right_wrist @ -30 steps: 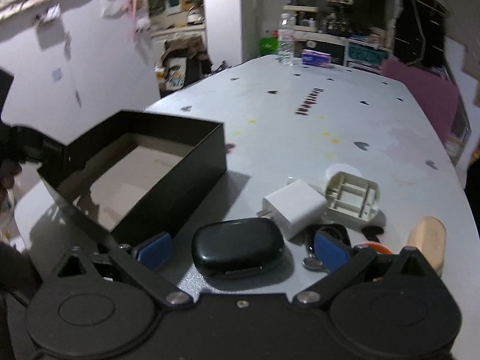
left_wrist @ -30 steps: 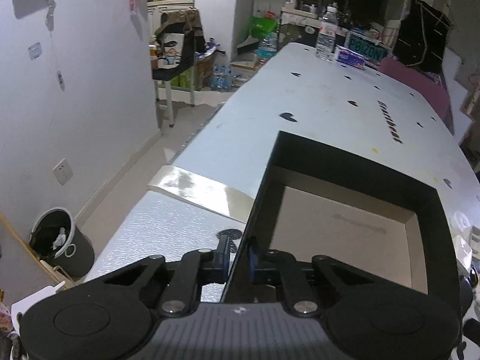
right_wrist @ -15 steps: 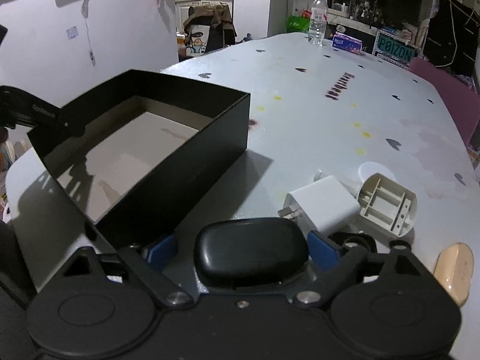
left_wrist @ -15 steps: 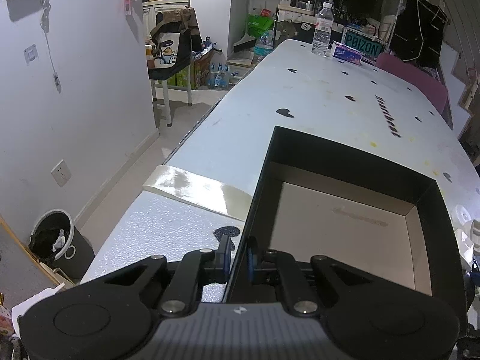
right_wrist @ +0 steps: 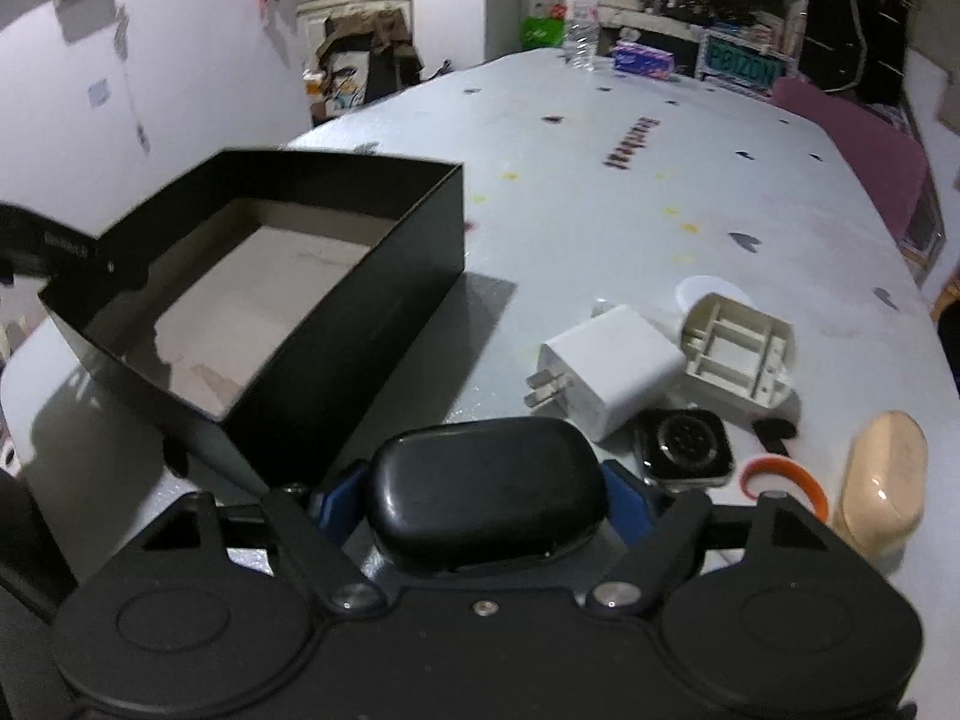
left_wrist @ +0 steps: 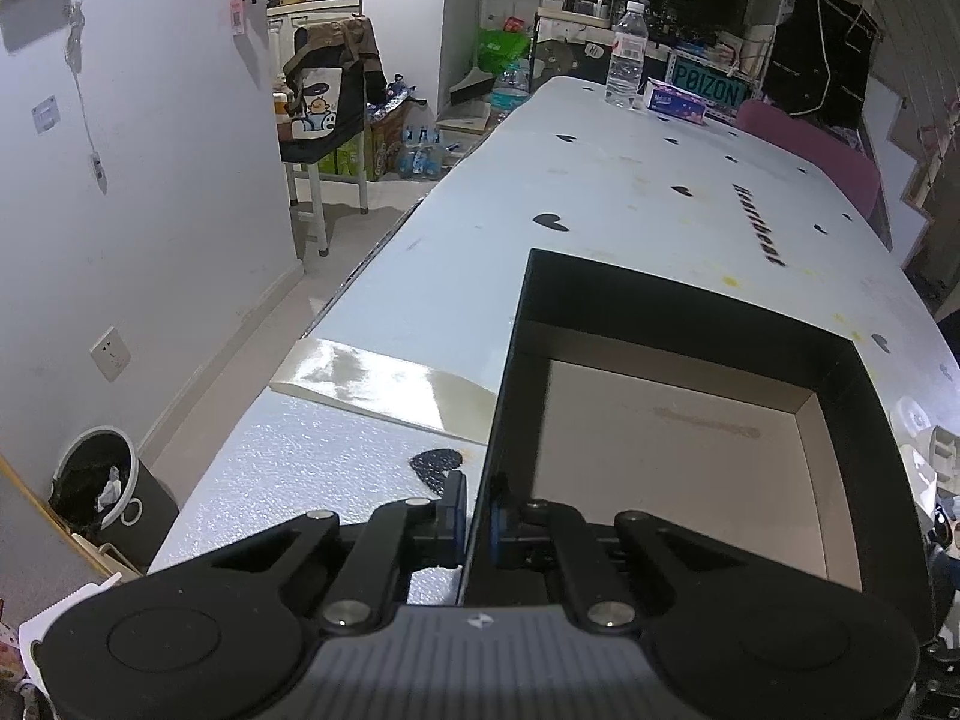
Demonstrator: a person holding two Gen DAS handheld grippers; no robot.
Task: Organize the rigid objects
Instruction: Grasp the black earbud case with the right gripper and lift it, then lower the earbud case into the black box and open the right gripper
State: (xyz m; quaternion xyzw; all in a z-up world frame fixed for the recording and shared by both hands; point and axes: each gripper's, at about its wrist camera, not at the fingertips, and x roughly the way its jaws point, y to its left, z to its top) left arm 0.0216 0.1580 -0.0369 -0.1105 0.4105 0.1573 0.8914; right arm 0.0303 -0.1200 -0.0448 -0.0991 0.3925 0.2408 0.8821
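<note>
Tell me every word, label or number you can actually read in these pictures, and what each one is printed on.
"P0IZON": white letters on the teal sign beyond the table's far end.
Dark lettering printed on the white tabletop: seen at an angle, not legible.
Purple tissue pack by the clear water bottle: print too small.
Faint print on the black cardboard box floor: too blurred.
</note>
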